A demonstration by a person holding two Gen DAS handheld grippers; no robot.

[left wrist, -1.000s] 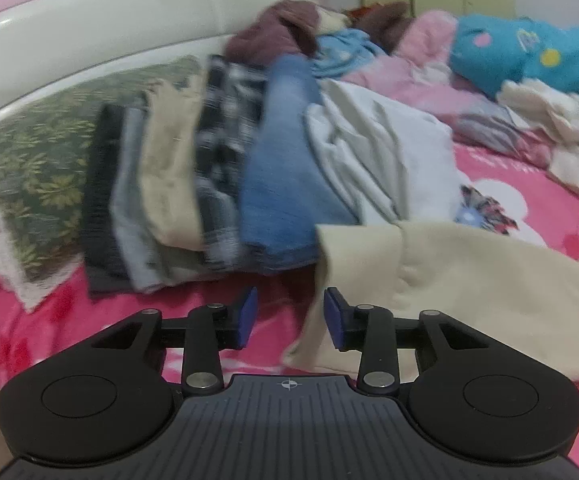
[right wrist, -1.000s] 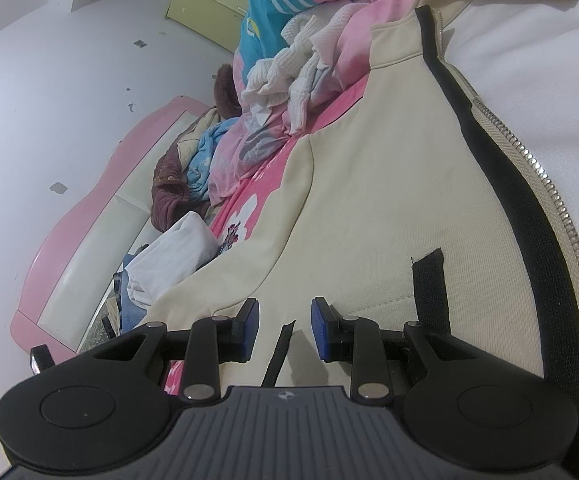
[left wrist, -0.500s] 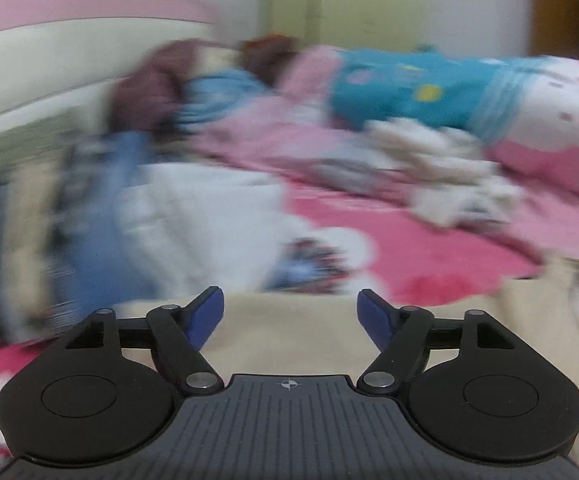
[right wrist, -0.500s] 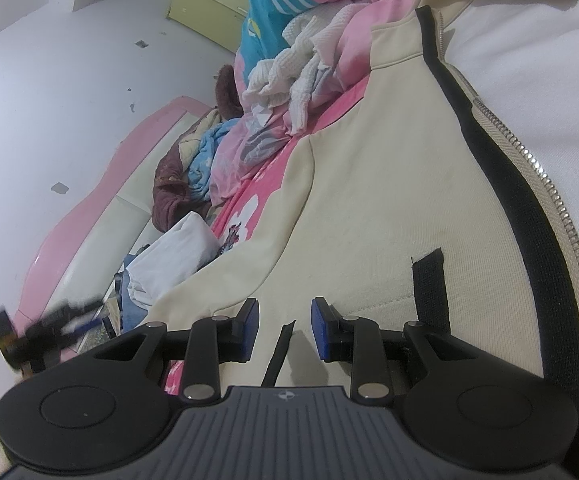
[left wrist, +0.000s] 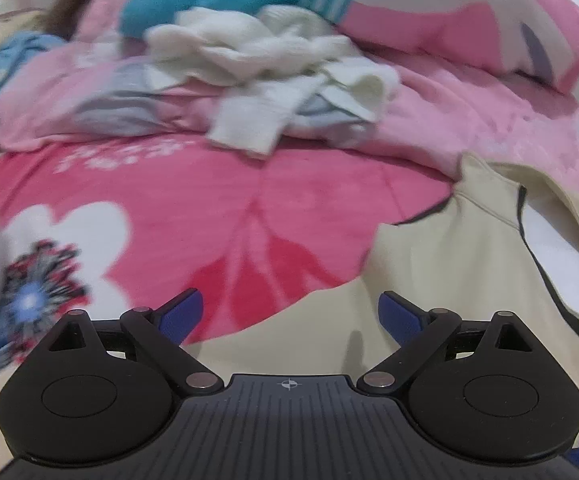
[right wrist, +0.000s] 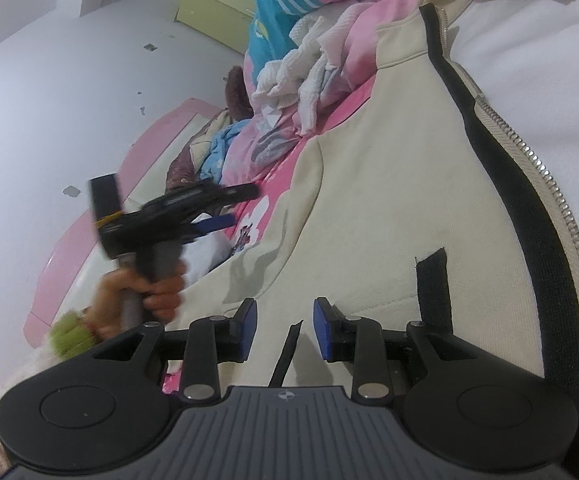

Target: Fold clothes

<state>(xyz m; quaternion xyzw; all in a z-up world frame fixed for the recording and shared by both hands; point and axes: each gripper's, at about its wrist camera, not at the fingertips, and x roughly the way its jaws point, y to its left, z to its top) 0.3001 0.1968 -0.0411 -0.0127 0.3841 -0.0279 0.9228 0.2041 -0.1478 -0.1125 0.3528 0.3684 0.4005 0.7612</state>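
Garment: a cream zip-up jacket (right wrist: 389,184) is spread flat on the bed (left wrist: 249,208), zipper (right wrist: 537,168) exposed, a layout judged to suit folding.
Left gripper (left wrist: 289,312): its jaws are opening wide; nothing is seen between them. It is aimed down at the jacket's near edge, beside the collar (left wrist: 489,184), judged an approach for a grasp.
Right gripper (right wrist: 284,328): its jaws are part-closed and stand apart. A black strip (right wrist: 285,356) of the jacket runs into the gap, but no pad is seen pressing on it. It is judged to be placed low at the hem to keep that end in position.
Other laundry: a white knitted garment (left wrist: 273,64) lies crumpled beyond the jacket, well apart from it.
Step in hand: a sleeve or side fold is judged pending.
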